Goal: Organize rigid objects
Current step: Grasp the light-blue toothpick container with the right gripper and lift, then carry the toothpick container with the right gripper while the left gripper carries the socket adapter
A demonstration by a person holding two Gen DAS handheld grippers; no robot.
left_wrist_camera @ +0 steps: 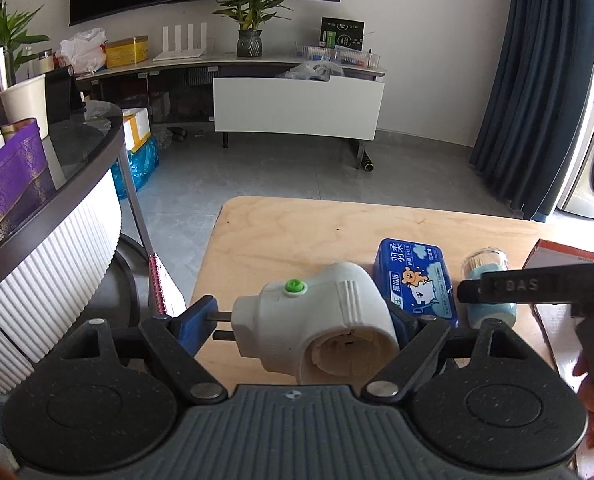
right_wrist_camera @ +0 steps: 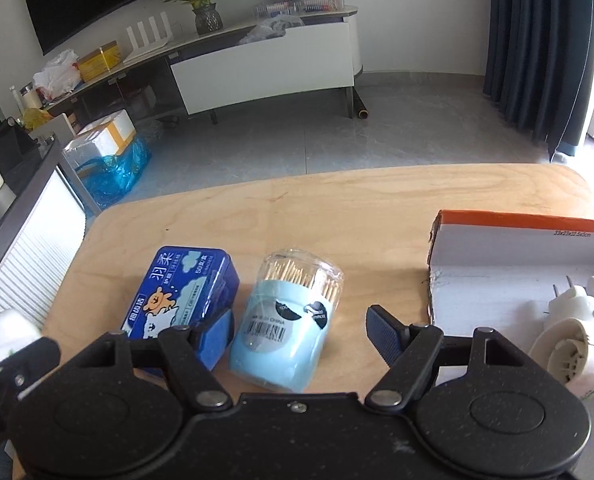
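My left gripper (left_wrist_camera: 303,322) is shut on a white plug-in device with a green button (left_wrist_camera: 317,316), gripped end to end with its metal prongs against the left pad. It hangs over the wooden table (left_wrist_camera: 297,232). A blue tin with a bear picture (left_wrist_camera: 415,284) and a light blue toothpick jar (left_wrist_camera: 491,280) stand beyond it. In the right wrist view my right gripper (right_wrist_camera: 303,330) is open around the toothpick jar (right_wrist_camera: 289,328), not touching it. The blue tin (right_wrist_camera: 185,292) lies left of the jar. A second white plug-in device (right_wrist_camera: 573,340) lies in the white cardboard box (right_wrist_camera: 497,280) at right.
The table's left edge (left_wrist_camera: 201,280) drops to a grey tiled floor. A curved white counter (left_wrist_camera: 57,248) with a purple box stands to the left. The box has an orange rim (right_wrist_camera: 517,218). A TV stand and blue curtain are far off.
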